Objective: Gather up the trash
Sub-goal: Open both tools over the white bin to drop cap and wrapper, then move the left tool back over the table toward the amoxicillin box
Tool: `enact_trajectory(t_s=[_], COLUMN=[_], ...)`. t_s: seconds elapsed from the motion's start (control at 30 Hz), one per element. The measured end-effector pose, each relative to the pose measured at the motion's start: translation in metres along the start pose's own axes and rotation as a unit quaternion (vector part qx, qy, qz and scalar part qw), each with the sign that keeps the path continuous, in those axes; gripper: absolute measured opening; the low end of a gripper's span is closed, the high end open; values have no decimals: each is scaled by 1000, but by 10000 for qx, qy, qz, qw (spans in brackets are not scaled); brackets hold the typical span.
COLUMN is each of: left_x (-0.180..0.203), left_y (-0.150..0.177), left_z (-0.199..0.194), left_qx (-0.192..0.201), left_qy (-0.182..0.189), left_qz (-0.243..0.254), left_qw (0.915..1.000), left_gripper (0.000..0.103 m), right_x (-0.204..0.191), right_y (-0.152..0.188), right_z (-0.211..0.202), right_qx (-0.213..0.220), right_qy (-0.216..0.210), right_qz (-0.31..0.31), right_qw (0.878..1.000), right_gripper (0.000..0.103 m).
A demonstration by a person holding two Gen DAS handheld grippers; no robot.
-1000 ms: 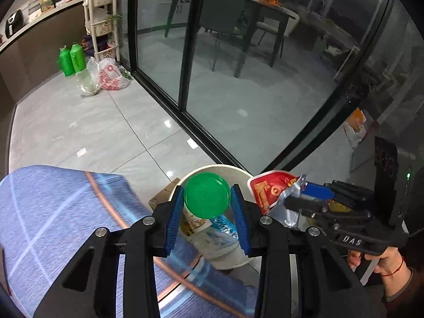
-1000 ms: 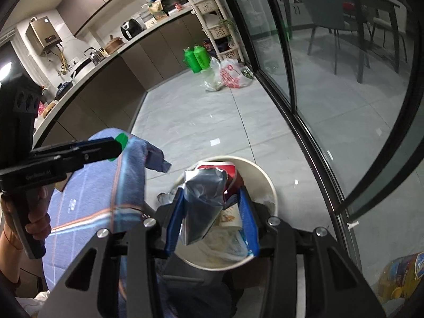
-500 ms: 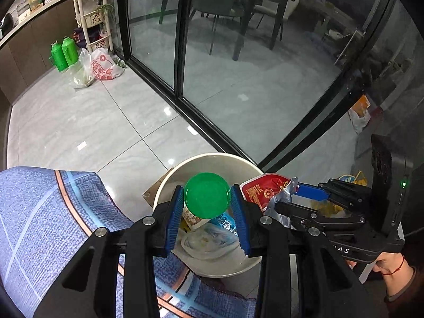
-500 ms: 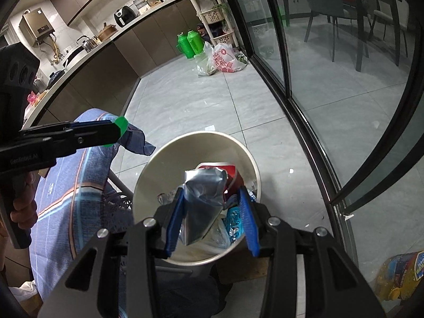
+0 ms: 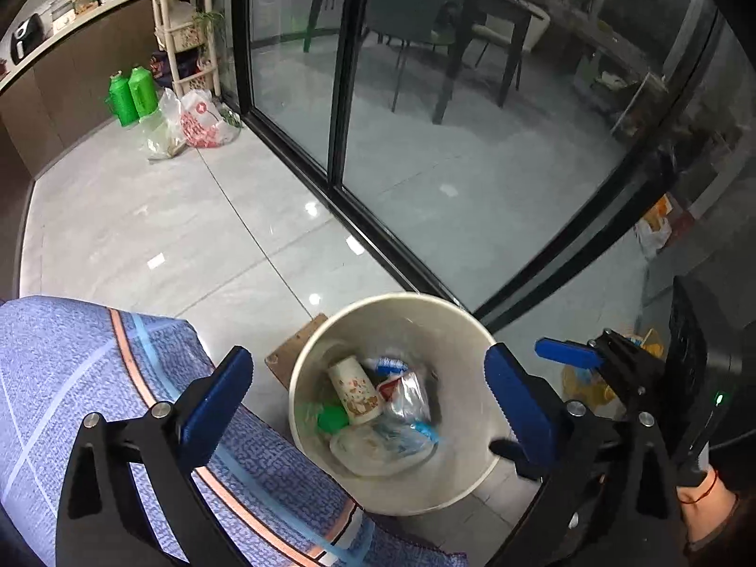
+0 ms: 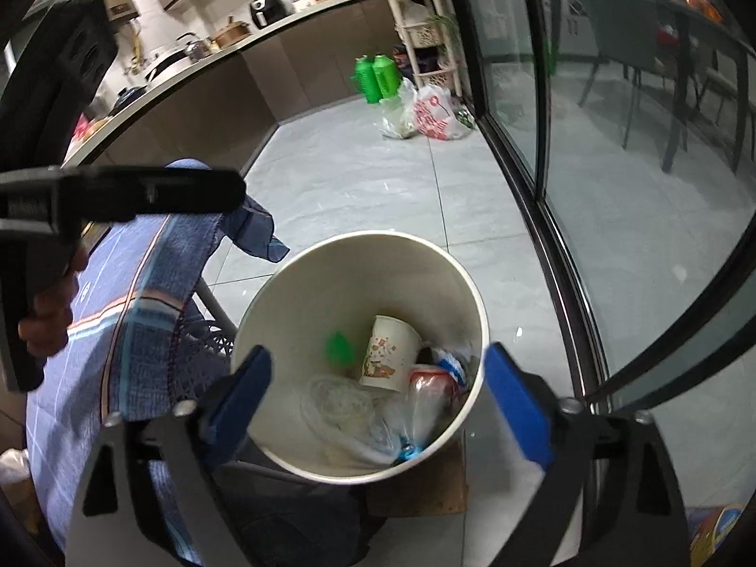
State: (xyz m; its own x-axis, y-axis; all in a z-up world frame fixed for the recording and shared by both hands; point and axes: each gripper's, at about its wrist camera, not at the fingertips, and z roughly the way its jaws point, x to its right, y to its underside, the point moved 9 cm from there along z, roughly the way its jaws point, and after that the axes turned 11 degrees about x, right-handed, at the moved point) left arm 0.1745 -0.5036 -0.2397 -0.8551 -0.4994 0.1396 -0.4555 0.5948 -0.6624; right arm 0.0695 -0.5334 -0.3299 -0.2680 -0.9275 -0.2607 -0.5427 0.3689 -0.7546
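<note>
while the white bin [image 5: 453, 326] stands on the grey tiled floor [image 5: 141, 227] beside the edge of the blue patterned cloth [image 5: 61, 378], the trash lies at its bottom: a paper cup [image 5: 355, 392] on its side near the middle, a green lid [image 5: 333, 418] just beside it toward the cloth, a silvery wrapper with a red patch [image 5: 406, 394] on the other side of the cup, and clear plastic wrap [image 5: 373, 446] against the near wall. in the right wrist view the same cup [image 6: 390, 354], the green lid [image 6: 339, 347], which is blurred there, and the crumpled plastic [image 6: 340, 401] show inside the bin [image 6: 302, 279]. the left gripper [image 5: 364, 399] hangs over the bin with its blue pads spread wide and nothing between them; one pad is over the cloth edge, the other over the far rim. the right gripper [image 6: 378, 397] is likewise spread wide above the bin's mouth, empty, its pads to either side of the rim. a piece of cardboard [image 6: 420, 486] lies under the bin. farther out on the floor two green bottles [image 5: 131, 94] stand by a white rack [image 5: 184, 33], with plastic bags [image 5: 198, 120] beside them, next to the dark-framed glass door [image 5: 340, 71].
</note>
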Motion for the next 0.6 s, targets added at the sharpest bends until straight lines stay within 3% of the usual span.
enact_trajectory(t_s=[0.3, 0.6], left_x=[0, -4], left_y=[-4, -14], left_z=[-18, -61], left_qx=[141, 479], left_qy=[0, -74], left_qz=[-77, -98], left_qw=[9999, 9988], left_gripper=[95, 95], right_x=[-5, -24], right_y=[2, -17], right_z=[-3, -24], right_qx=[-96, 88], right_qy=[-8, -29], right_qz=[-18, -145], right_qw=[10000, 9999], right_gripper=[100, 100])
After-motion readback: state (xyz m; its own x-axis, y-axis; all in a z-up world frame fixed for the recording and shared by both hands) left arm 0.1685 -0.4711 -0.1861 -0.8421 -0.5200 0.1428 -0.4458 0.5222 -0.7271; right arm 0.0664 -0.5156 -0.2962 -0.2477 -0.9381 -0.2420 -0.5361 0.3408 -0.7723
